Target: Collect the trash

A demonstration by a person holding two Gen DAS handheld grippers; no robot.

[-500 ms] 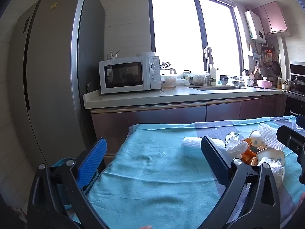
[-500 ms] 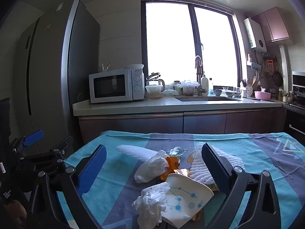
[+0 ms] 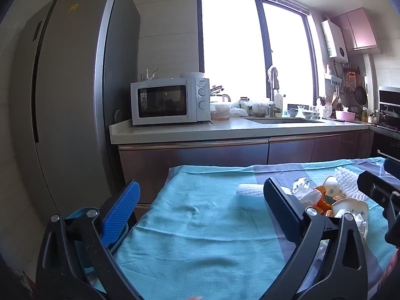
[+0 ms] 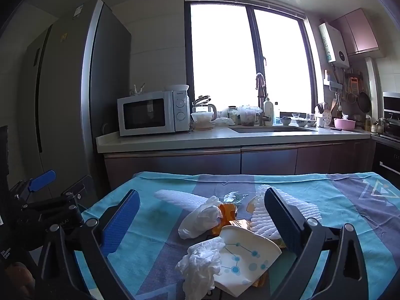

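Note:
A pile of trash lies on the teal tablecloth [image 4: 155, 227]: a crumpled white tissue [image 4: 200, 262], a squashed paper cup with blue dots [image 4: 245, 257], a white plastic bag [image 4: 200, 217], an orange wrapper [image 4: 227, 212] and white foam nets [image 4: 260, 215]. My right gripper [image 4: 202, 217] is open, hovering just before the pile. My left gripper [image 3: 200, 205] is open and empty over the bare left part of the cloth [image 3: 200, 225]; the pile [image 3: 330, 200] lies to its right. The left gripper also shows in the right wrist view [image 4: 42, 195].
A blue bin [image 3: 82, 212] stands low at the table's left edge. Behind the table run a kitchen counter [image 4: 225, 137] with a microwave [image 4: 152, 112] and sink, and a tall fridge [image 3: 75, 100] at left.
Both views have shifted only slightly; both grippers stay open and the trash has not moved.

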